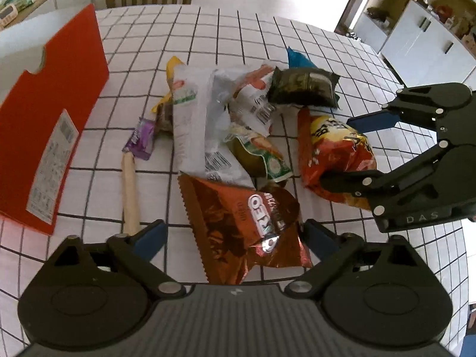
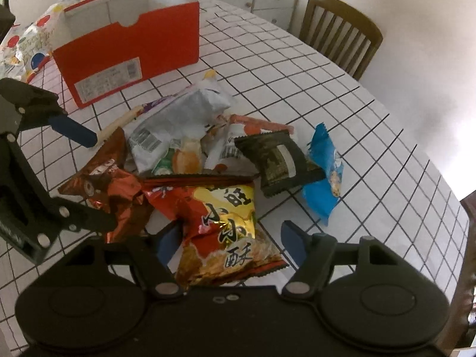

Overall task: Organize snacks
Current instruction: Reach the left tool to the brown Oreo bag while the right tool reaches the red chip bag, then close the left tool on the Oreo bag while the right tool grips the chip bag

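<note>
Snacks lie in a loose heap on the checked table, with the red box open beside them. The right gripper stands open astride the red-yellow bag, pads not yet pressing; the left gripper is open around the Oreo bag. To do this well, each should pinch its bag near the crimped edge, not the puffed middle, then lift clear of neighbouring packets before carrying to the box.

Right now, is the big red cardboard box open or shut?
Open. The red cardboard box has no lid on, and its white inside walls show.
</note>
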`<state>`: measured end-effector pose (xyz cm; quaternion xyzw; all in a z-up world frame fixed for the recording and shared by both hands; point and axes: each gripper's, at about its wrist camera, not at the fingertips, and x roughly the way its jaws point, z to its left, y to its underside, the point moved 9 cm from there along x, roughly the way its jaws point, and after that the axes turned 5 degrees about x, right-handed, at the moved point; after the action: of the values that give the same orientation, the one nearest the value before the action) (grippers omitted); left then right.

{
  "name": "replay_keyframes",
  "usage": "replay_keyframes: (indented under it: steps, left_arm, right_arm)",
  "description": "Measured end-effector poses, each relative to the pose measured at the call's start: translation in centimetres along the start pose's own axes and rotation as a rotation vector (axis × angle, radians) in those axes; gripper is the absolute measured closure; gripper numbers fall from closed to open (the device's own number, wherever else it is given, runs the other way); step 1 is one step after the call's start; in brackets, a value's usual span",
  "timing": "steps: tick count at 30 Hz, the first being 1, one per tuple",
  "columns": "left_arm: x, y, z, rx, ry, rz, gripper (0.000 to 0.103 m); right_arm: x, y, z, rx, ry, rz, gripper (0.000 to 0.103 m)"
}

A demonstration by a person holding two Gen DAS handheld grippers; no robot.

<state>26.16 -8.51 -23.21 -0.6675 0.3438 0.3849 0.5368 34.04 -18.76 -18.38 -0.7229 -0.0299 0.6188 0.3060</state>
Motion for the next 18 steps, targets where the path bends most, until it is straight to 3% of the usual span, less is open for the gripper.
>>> replay_keyframes:
  steps: [5,10,18]
  left_arm:
    - [0.1,-0.1,-0.3,-0.010,0.004,-0.004,0.012]
    - [-0.1,-0.1,-0.8,-0.014,0.037,-0.004,0.035]
    - [-0.8,0.6,-0.4,-0.010,0.022,0.000,0.041]
  right_arm:
    - [0.4,0.4,0.4,0.036,-0.027,-0.019,0.042]
    - [0.2,0.6,0.7,0.064,0.005,-0.050,0.050]
    - [-0.8,1.7,1.6,0.158,0.085,-0.085,0.055]
